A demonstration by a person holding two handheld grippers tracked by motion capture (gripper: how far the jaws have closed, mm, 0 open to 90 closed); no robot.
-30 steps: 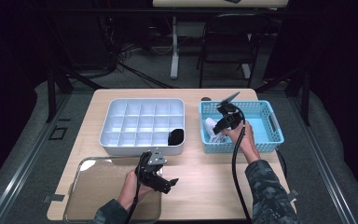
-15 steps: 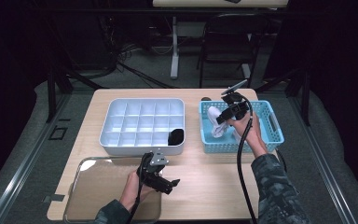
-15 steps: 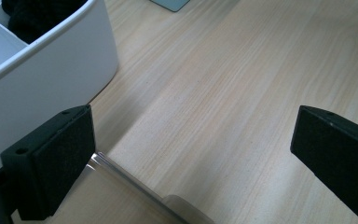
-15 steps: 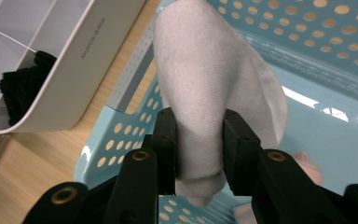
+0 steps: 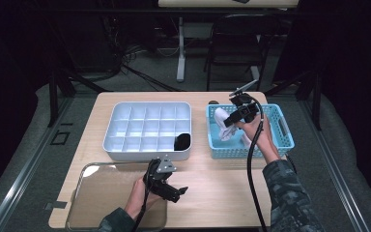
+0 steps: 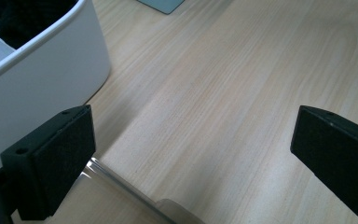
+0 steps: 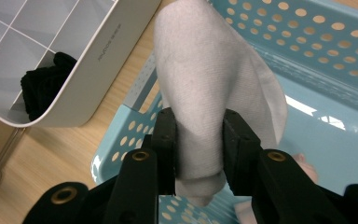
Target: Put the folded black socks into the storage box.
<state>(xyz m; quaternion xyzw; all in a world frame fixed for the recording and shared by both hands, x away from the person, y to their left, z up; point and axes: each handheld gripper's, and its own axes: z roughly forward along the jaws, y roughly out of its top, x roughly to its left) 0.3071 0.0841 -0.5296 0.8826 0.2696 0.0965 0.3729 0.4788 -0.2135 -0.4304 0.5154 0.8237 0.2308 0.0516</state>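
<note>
My right claw (image 7: 199,140) clamps a white sock (image 7: 214,84) above the blue basket (image 5: 278,145); my left claw (image 6: 191,154) stands wide over the desk (image 6: 223,93).

Dark room, grey carpet floor (image 5: 38,145), wooden table (image 5: 222,183), black chair (image 5: 236,43) behind

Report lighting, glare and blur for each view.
High view: table lit, surroundings dark, glare on the clear lid. Left gripper view: evenly lit, near fingers soft. Right gripper view: white sock sharp, sheen on the blue basket floor.
</note>
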